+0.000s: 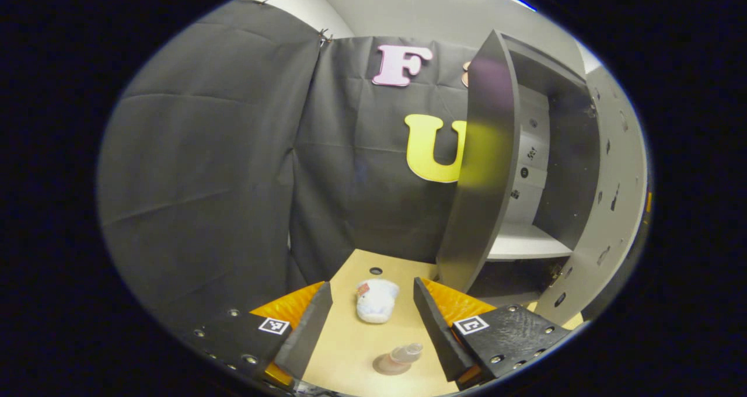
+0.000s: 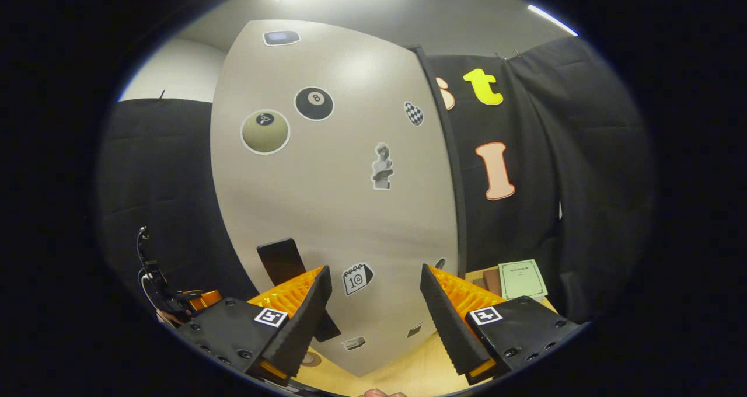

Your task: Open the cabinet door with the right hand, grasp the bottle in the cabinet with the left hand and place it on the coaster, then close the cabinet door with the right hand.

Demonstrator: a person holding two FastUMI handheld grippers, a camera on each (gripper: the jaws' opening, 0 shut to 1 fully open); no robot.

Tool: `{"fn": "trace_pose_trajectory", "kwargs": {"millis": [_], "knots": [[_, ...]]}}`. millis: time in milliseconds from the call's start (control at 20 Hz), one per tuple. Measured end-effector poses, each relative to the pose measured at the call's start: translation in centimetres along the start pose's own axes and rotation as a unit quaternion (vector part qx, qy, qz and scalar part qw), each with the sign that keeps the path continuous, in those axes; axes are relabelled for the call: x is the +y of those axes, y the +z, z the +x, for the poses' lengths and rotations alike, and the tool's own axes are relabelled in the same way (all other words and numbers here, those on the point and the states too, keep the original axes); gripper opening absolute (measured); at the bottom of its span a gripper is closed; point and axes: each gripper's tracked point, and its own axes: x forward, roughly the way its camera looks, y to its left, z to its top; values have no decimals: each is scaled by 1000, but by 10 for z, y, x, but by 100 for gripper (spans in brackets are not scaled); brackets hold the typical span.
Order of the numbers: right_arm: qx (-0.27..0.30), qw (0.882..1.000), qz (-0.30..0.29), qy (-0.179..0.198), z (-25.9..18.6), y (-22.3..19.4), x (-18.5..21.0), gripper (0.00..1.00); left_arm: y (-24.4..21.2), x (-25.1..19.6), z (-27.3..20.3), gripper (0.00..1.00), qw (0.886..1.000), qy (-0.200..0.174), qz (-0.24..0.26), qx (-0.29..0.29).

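A small clear bottle [image 1: 407, 352] rests on a round brownish coaster [image 1: 385, 365] on the wooden table [image 1: 350, 338]. It sits low in the left gripper view, between the bases of my left gripper's [image 1: 372, 290] fingers. That gripper is open and neither finger touches the bottle. The grey cabinet [image 1: 487, 152] stands at the right with its door [image 1: 613, 210] swung open and a bare shelf [image 1: 525, 242] inside. In the right gripper view my right gripper [image 2: 373, 280] is open, close to the door's stickered outer face [image 2: 332, 198]. The black handle [image 2: 280, 260] is just behind its left finger.
A white plush toy [image 1: 376, 300] lies on the table beyond the left fingertips, with a small round hole [image 1: 375, 270] behind it. A pale green booklet [image 2: 522, 278] lies on the table right of the door. Black cloth walls close in the back and sides.
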Motion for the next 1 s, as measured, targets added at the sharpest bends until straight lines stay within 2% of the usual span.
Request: {"fn": "trace_pose_trajectory", "kwargs": {"millis": [150, 400, 450, 500, 550, 700, 750, 800, 900, 1000], "knots": [[4, 1000, 5, 23, 18, -3, 30, 97, 4, 3, 17, 84, 1000, -11, 11, -3], [9, 1000, -20, -9, 15, -10, 28, 97, 2, -7, 18, 84, 999, -48, 24, -9], [9, 1000, -22, -19, 12, -11, 23, 97, 3, -11, 20, 84, 998, -55, 22, -18], [8, 999, -23, -30, 9, -10, 17, 91, 8, -15, 20, 85, 997, -63, 20, -31], [6, 999, -23, -41, 7, -11, 8, 97, 12, -27, 19, 85, 996, -73, 18, -41], [0, 998, -12, -69, -2, -11, -24, 97, 27, -63, 12, 86, 992, -106, 18, -64], [-2, 997, -6, -75, -4, -12, -34, 91, 29, -72, 12, 86, 991, -111, 22, -68], [-5, 997, 1, -82, -7, -12, -46, 97, 32, -82, 11, 86, 990, -115, 28, -73], [-16, 996, 19, -80, -12, -9, -67, 98, 43, -102, 3, 84, 988, -122, 43, -88], [-21, 997, 41, -59, -13, -7, -83, 97, 49, -124, -9, 85, 988, -121, 37, -87]]}}
